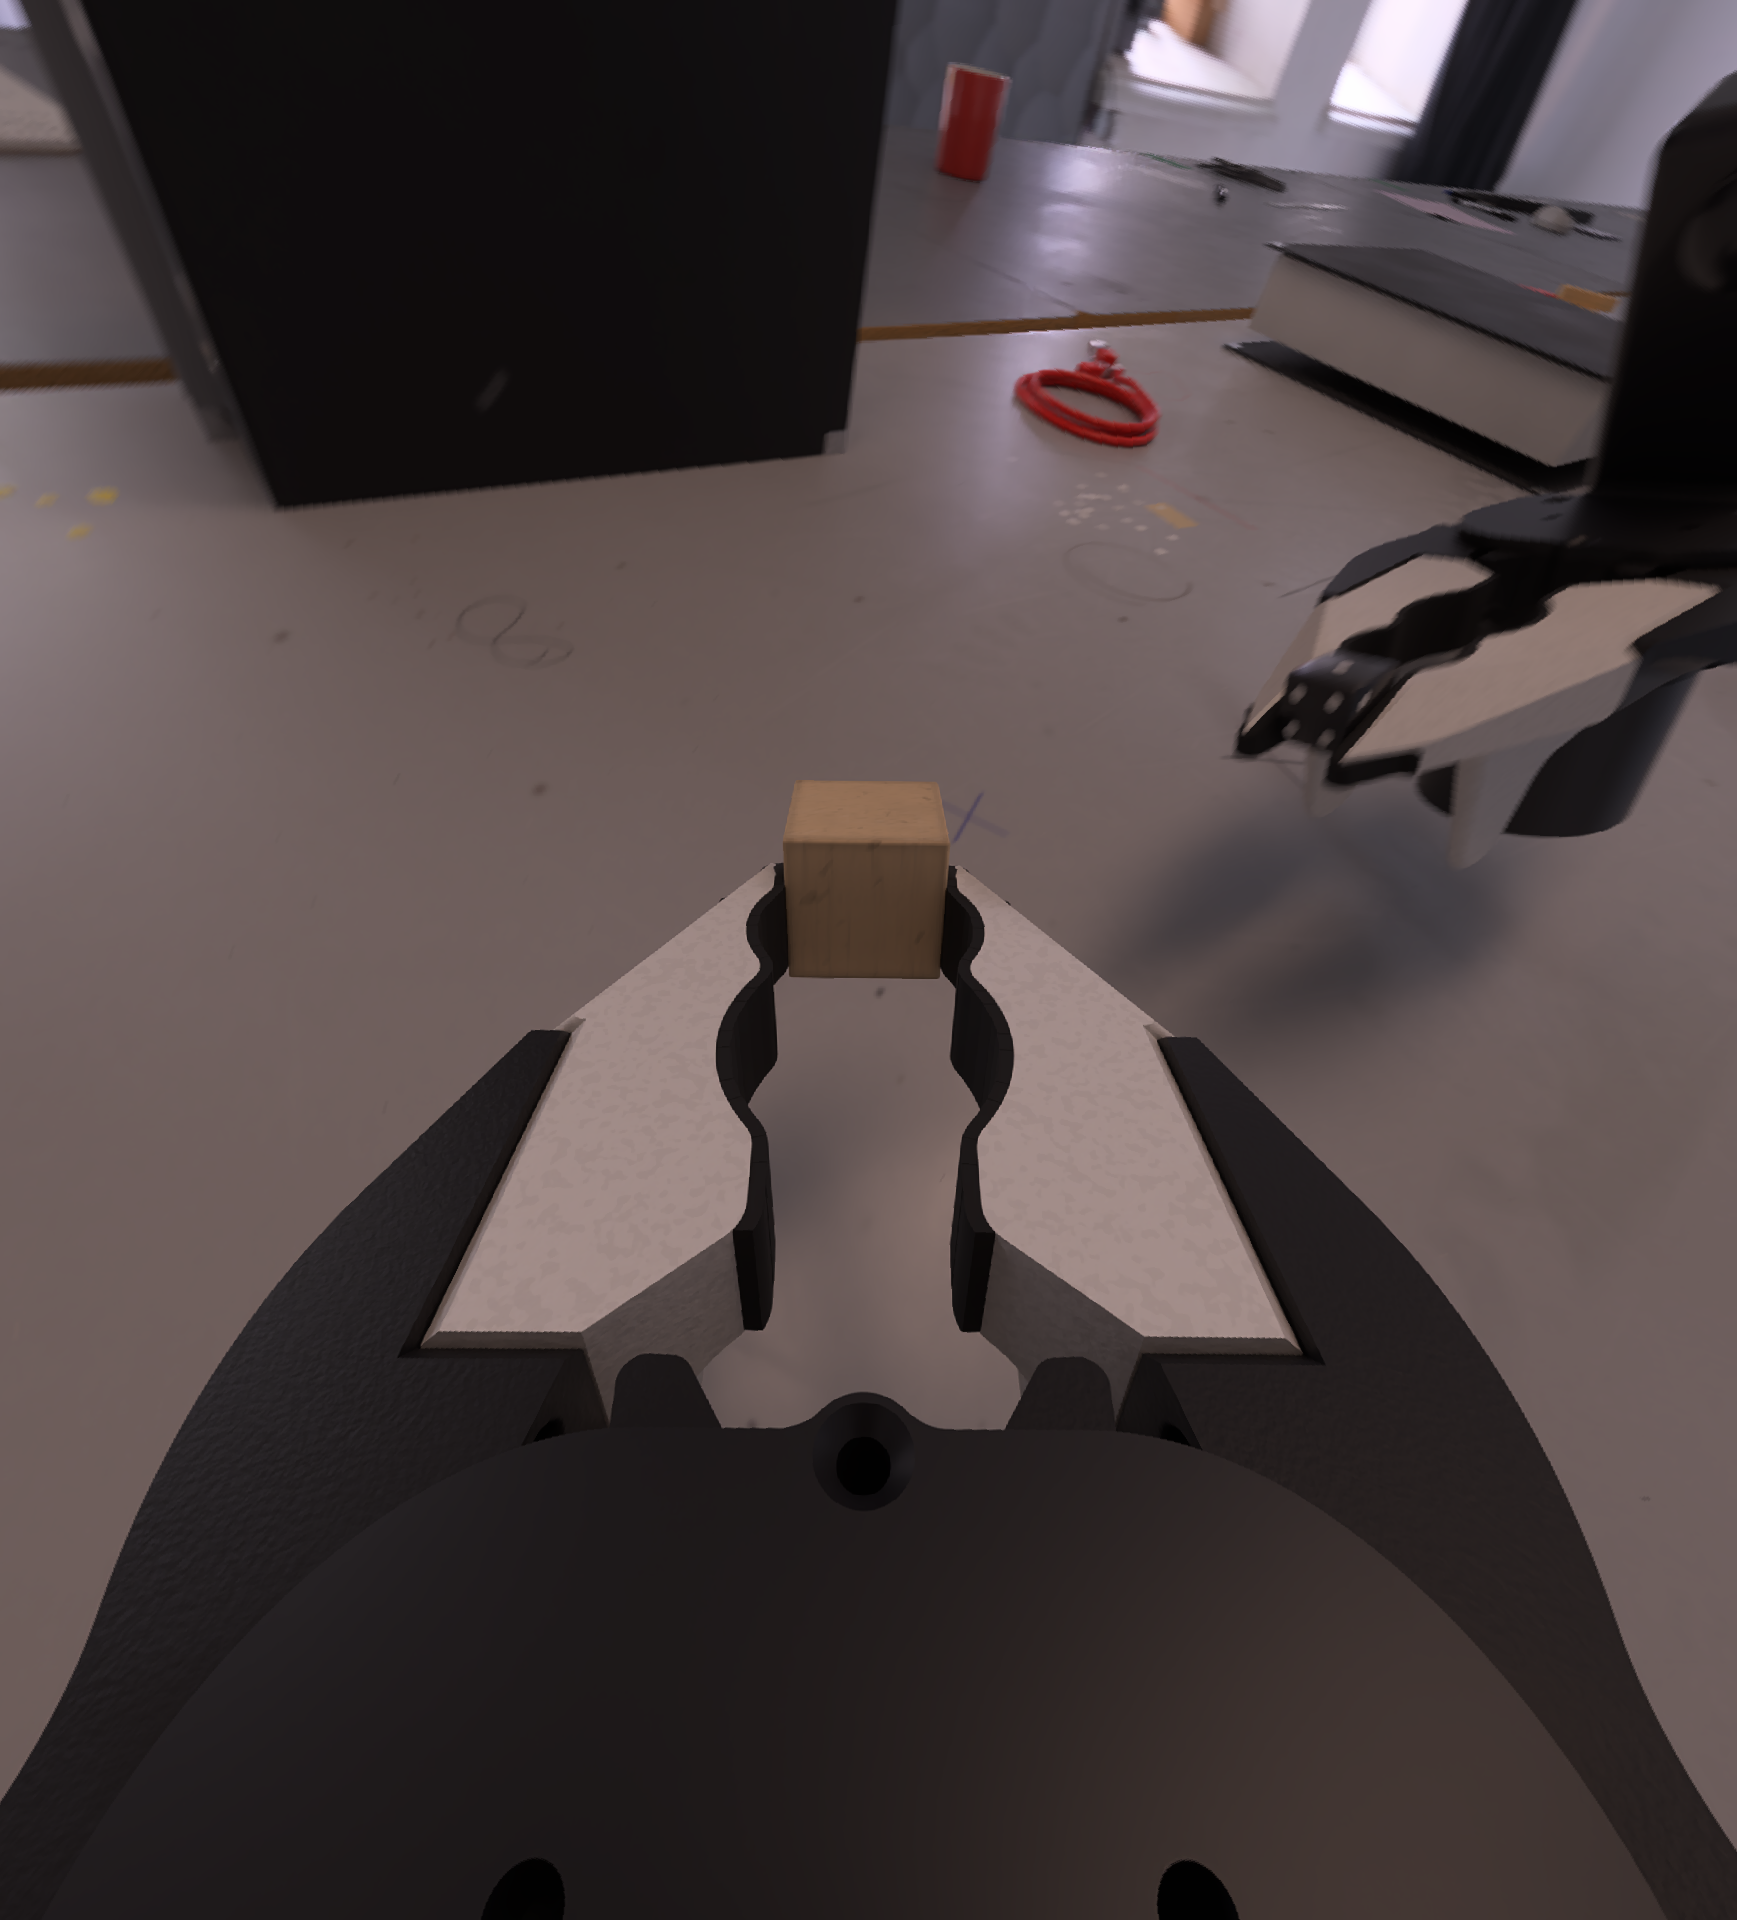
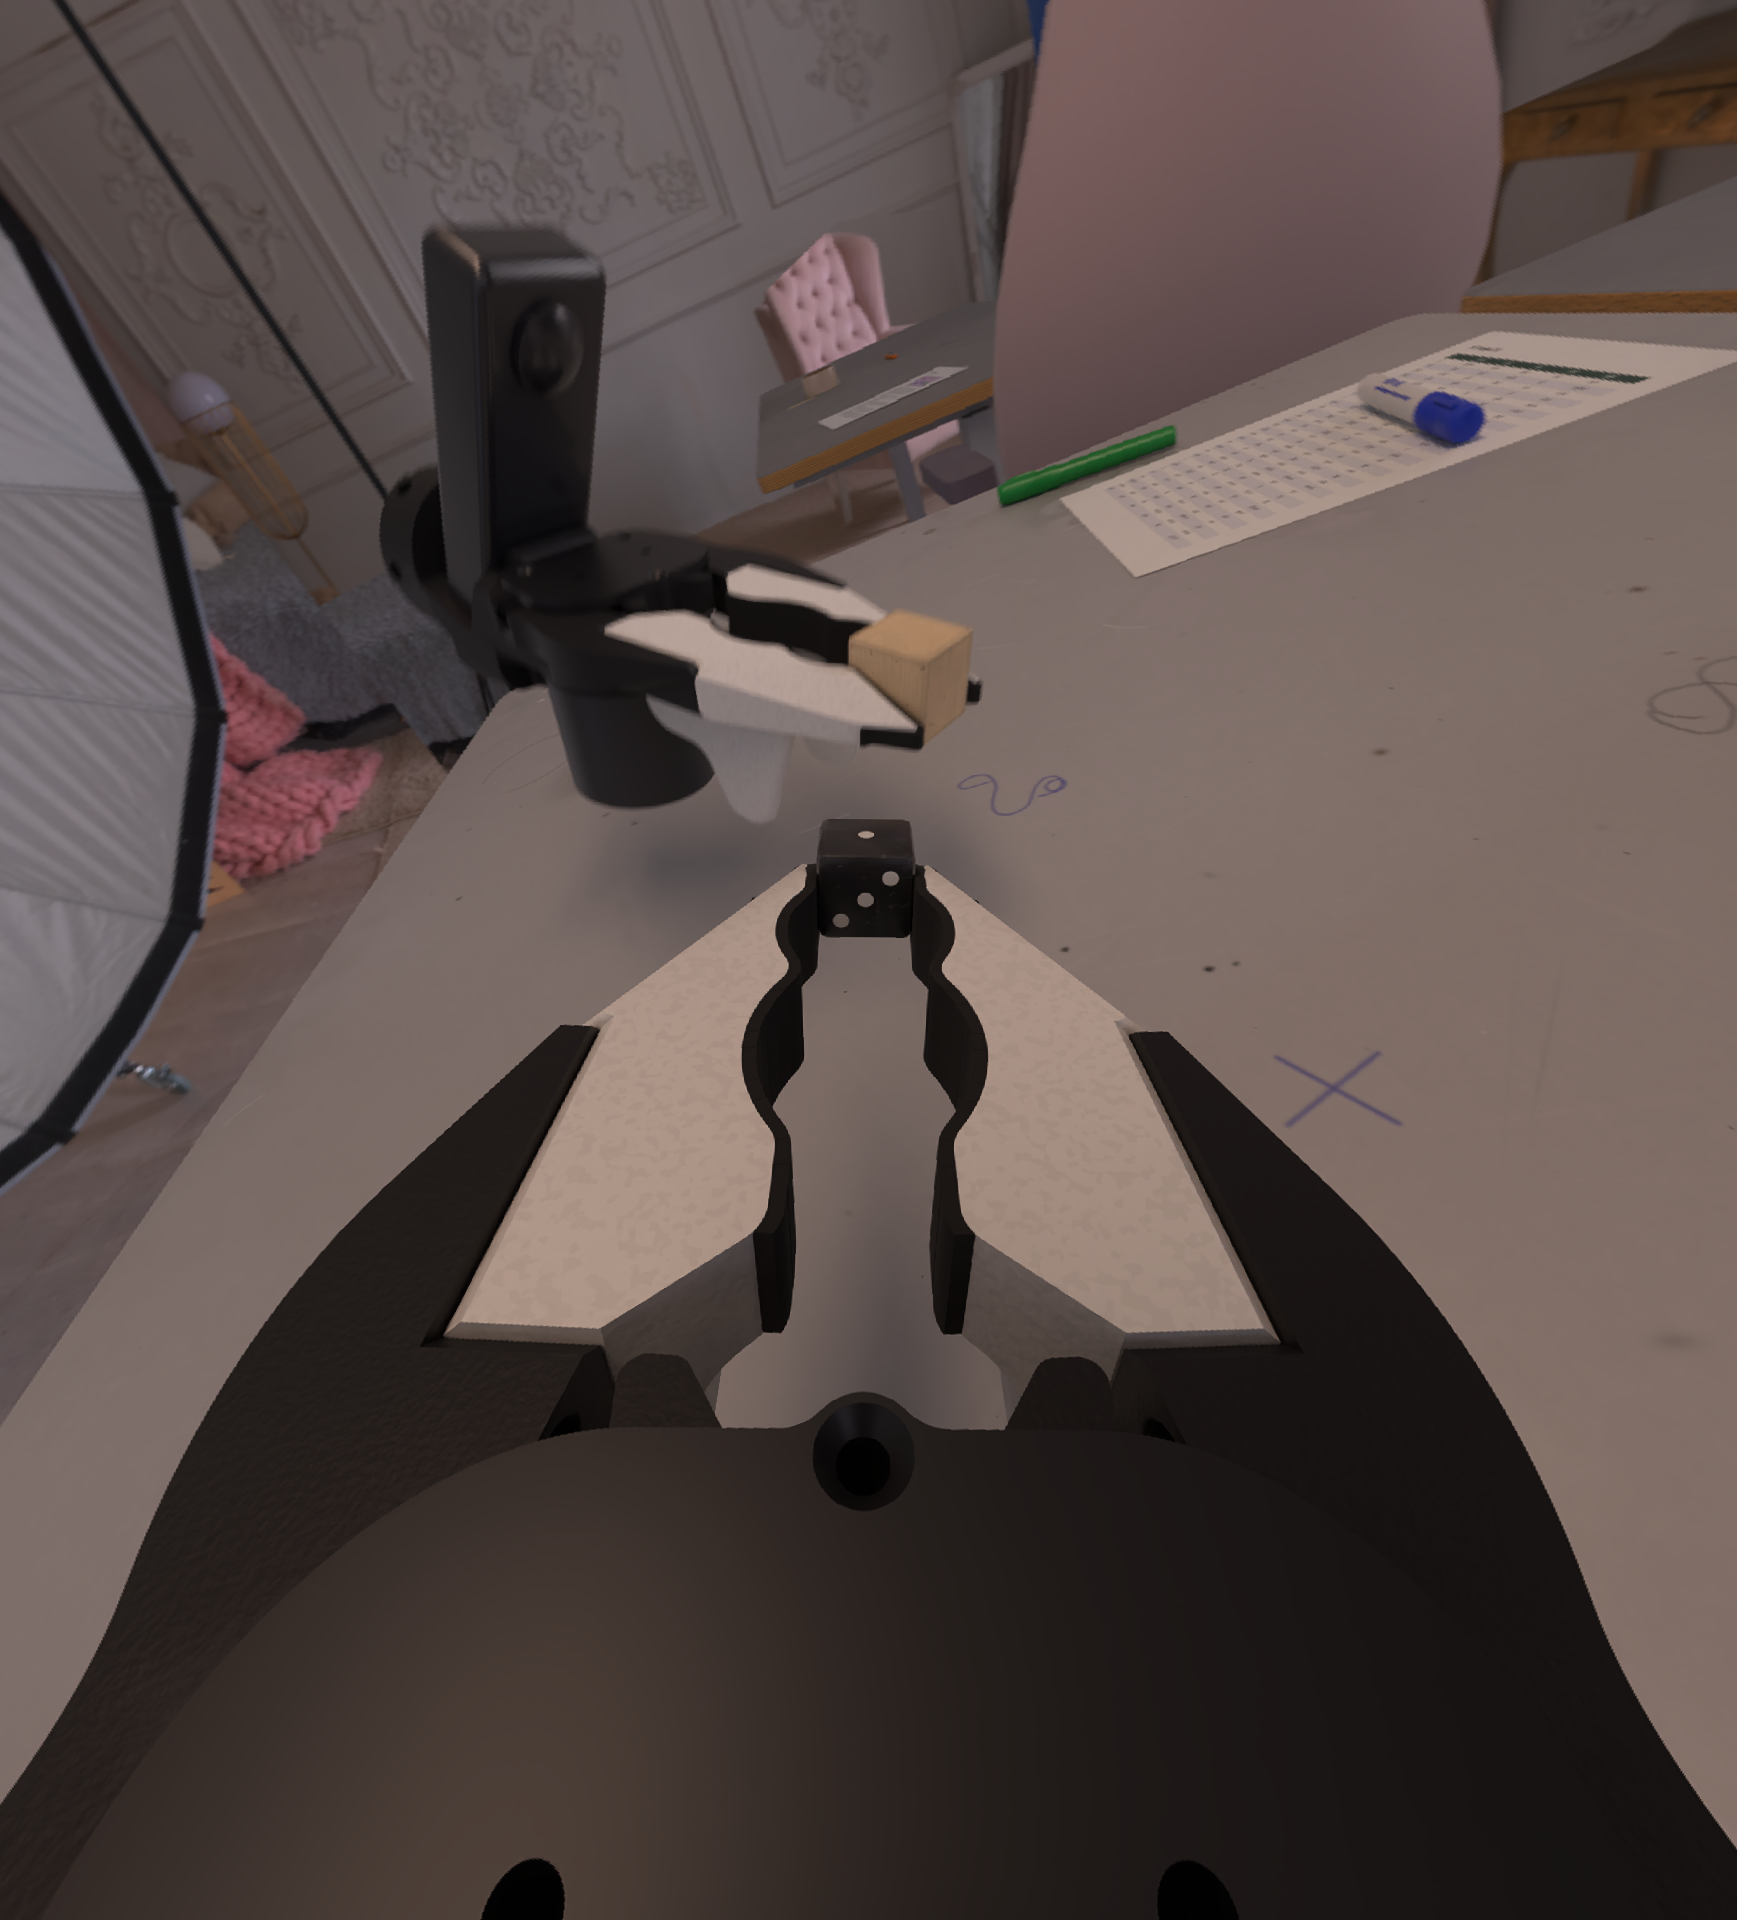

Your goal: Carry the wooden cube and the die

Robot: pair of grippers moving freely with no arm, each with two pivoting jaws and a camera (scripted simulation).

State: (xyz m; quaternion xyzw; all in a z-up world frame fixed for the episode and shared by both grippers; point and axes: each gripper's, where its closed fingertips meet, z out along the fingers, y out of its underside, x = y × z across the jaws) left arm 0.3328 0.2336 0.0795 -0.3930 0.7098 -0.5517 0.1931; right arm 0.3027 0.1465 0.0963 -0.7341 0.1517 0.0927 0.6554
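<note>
My left gripper (image 1: 865, 883) is shut on a light wooden cube (image 1: 865, 896), held at its fingertips above the grey table (image 1: 324, 779). My right gripper (image 2: 865, 878) is shut on a small black die with white pips (image 2: 865, 881), also held above the table. In the left wrist view the right gripper (image 1: 1300, 717) hovers to the right with the die (image 1: 1326, 701) in its tips. In the right wrist view the left gripper (image 2: 921, 686) hovers at the far left near the table edge, holding the cube (image 2: 914, 670).
A black box (image 1: 490, 239), a red cup (image 1: 970, 122), a red cable coil (image 1: 1087, 400) and a thick book (image 1: 1435, 332) stand at the back. A printed sheet (image 2: 1383, 447), a blue-capped marker (image 2: 1425, 405) and a green pen (image 2: 1087, 464) lie far right. The table edge (image 2: 396, 831) runs along the left.
</note>
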